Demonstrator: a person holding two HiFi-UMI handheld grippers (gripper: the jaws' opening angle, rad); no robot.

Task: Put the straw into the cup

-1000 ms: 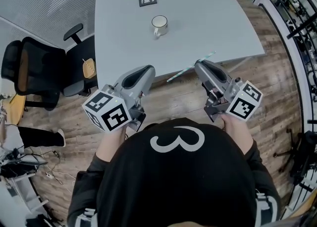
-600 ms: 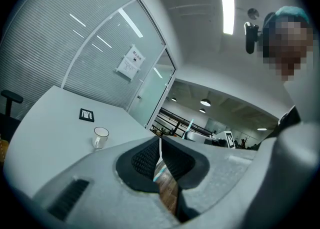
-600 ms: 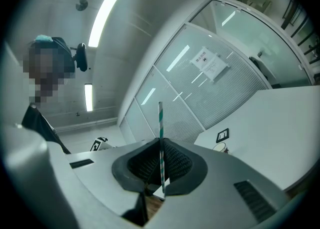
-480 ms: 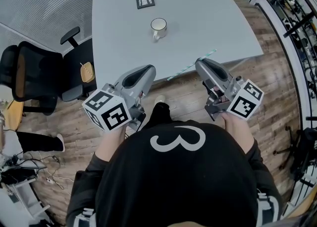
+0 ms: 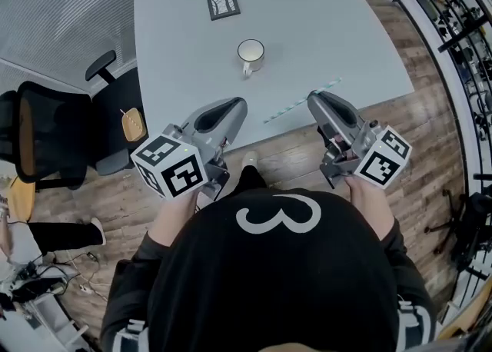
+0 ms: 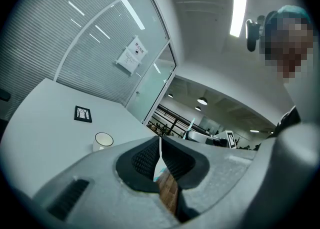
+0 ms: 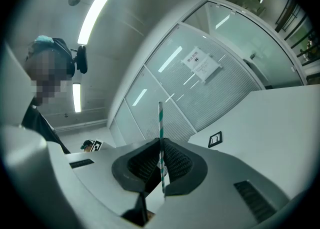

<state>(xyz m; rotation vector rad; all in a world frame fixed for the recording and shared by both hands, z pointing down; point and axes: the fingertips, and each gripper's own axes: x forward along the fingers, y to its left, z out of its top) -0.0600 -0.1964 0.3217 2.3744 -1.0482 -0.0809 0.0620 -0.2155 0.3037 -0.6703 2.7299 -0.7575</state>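
Observation:
A white cup (image 5: 250, 52) stands upright in the middle of the grey table (image 5: 323, 12), and it also shows in the left gripper view (image 6: 103, 140). My right gripper (image 5: 314, 98) hovers over the table's near edge, shut on a teal-and-white striped straw (image 5: 284, 111). The straw lies slanted across that edge. In the right gripper view the straw (image 7: 160, 123) rises from between the closed pads of the right gripper (image 7: 161, 153). My left gripper (image 5: 237, 104) is held to the left of the straw's lower end, short of the cup. Its pads (image 6: 147, 155) meet with nothing between them.
A black-framed marker card (image 5: 223, 4) lies on the table beyond the cup. A black office chair (image 5: 46, 135) stands left of the table on the wood floor. Metal racks (image 5: 453, 4) line the right side. Glass partition walls rise behind the table.
The table and cup have drifted slightly nearer in the head view. Both grippers stay at the near edge, the right one still holding the straw.

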